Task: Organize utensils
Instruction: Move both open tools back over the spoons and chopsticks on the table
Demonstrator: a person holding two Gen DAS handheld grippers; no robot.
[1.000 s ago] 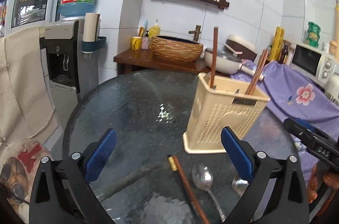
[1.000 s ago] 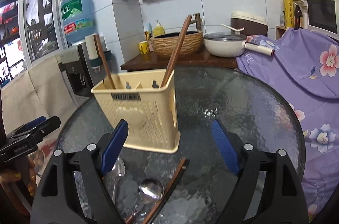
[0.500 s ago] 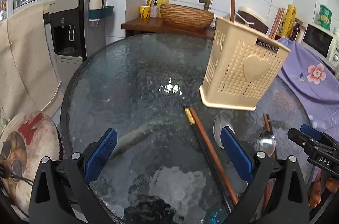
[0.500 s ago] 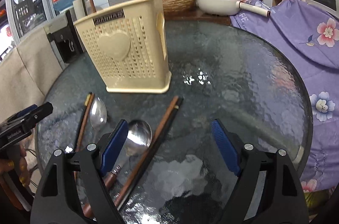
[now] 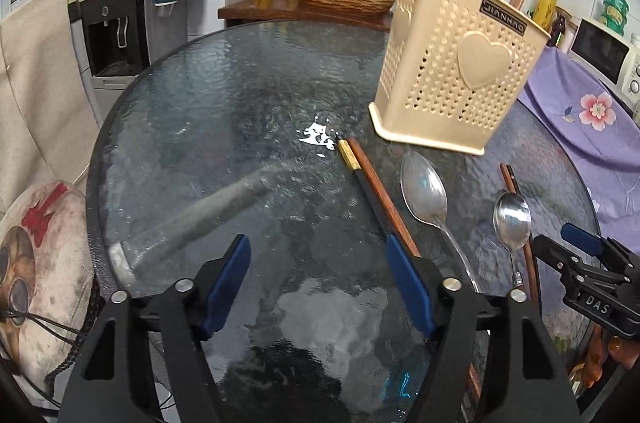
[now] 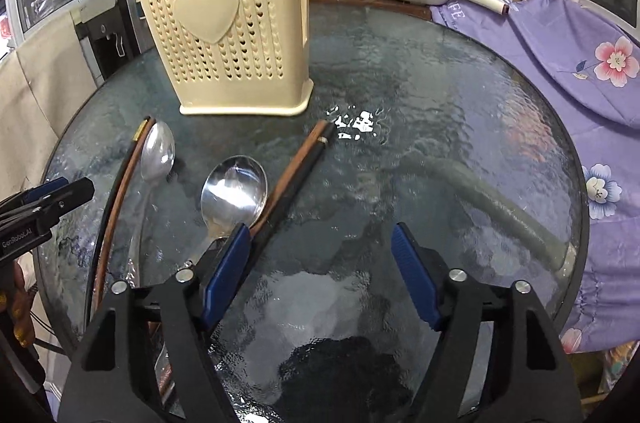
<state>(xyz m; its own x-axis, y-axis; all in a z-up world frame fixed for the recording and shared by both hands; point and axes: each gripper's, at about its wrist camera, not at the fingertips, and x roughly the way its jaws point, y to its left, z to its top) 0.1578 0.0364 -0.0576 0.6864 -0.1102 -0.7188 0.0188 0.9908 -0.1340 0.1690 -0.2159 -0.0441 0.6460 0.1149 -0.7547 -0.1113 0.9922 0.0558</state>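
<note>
While both sets of jaws are closing on nothing, I'm low over the glass table point(image 5: 224, 111). Left gripper point(image 5: 320, 275) needs centring on its chopstick pair point(image 5: 372, 183); right gripper point(image 6: 320, 263) on 2 chopsticks point(image 6: 298, 167) beside the spoon point(image 6: 234, 191), before the holder point(image 6: 232, 35).

Rippled, glossy glass tabletop point(image 5: 224, 127) under shiny metal spoons point(image 6: 234, 189) and polished wooden chopsticks point(image 5: 376, 195) — beside a perforated, matt plastic utensil holder point(image 5: 452, 79).

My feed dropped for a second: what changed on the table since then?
Both tongs dipped toward the glass table, and their jaws are closing with nothing between them. Left tongs sit beside one chopstick pair, right tongs beside the other. Nothing grabbed. Spoons, chopsticks and holder stayed put.
</note>
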